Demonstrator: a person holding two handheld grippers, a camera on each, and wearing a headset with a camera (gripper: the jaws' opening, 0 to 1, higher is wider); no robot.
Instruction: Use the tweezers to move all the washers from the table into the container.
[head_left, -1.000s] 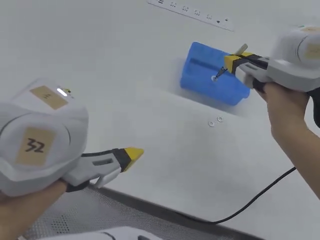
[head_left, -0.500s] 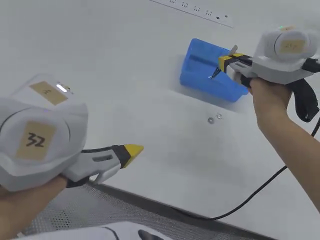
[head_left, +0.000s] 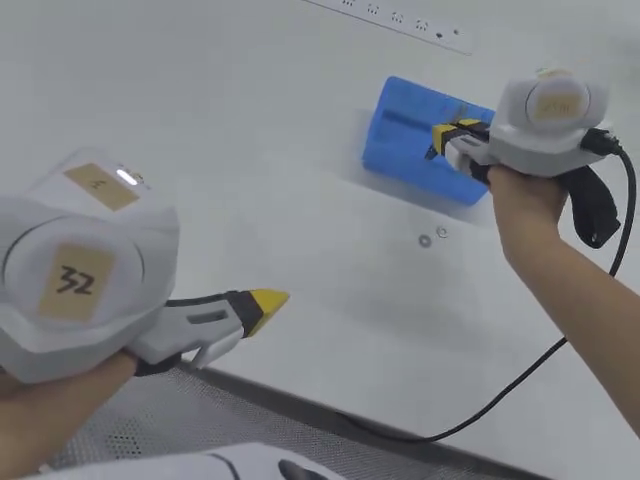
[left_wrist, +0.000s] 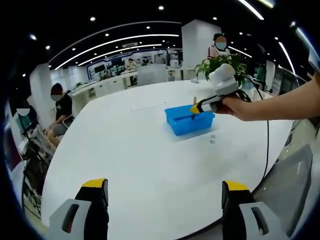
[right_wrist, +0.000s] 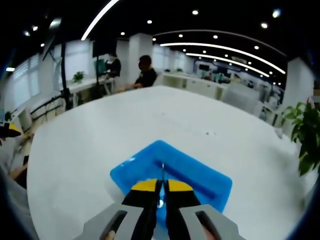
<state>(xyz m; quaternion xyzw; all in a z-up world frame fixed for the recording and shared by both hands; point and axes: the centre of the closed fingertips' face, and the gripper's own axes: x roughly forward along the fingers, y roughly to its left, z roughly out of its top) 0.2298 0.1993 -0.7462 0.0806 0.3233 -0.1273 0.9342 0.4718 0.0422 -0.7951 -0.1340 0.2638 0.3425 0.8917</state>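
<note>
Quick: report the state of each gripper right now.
Left gripper: open, holding nothing.
Right gripper: shut on the tweezers, over the blue container.

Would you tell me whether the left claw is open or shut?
Open: the left claw has its jaws far apart.

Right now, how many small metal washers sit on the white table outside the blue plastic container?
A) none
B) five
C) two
C: two small metal washers lie close together on the white table, just off the near side of the blue plastic container.
</note>
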